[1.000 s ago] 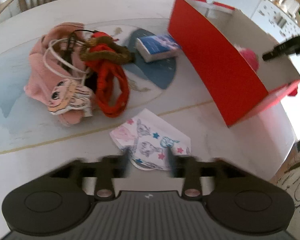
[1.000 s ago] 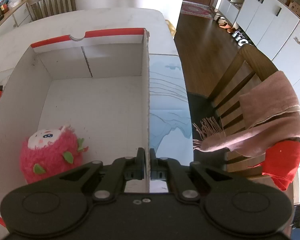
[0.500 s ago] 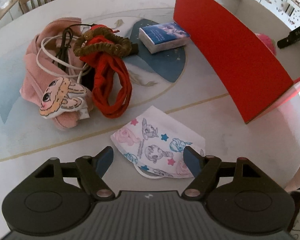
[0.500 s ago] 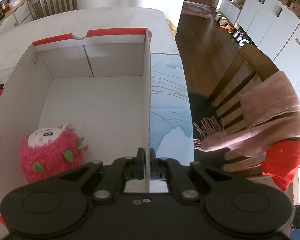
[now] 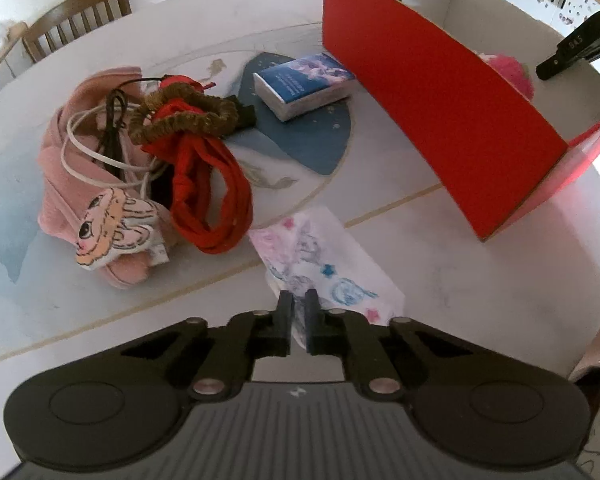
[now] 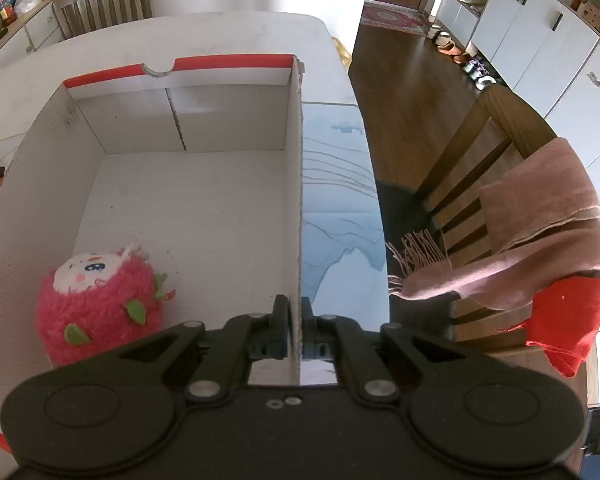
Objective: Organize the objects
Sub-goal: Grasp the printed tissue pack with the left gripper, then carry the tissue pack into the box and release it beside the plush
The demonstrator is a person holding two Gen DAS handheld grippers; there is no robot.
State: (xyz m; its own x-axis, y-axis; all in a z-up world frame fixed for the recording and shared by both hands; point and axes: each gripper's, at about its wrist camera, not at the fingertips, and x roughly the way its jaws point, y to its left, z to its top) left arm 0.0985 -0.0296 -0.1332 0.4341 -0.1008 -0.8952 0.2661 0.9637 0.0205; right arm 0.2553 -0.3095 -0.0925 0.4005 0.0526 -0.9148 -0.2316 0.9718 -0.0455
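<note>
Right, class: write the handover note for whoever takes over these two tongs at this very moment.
Left tongs: shut on the near edge of the printed face mask, which lies on the table.
Right tongs: shut on the right wall of the red box, steadying it.
Done: only the pink plush toy is in the box.
Left: put the mask in, then the tissue pack, red fabric band, brown scrunchie, white cable and pink cloth, all piled on the table left of the box.
</note>
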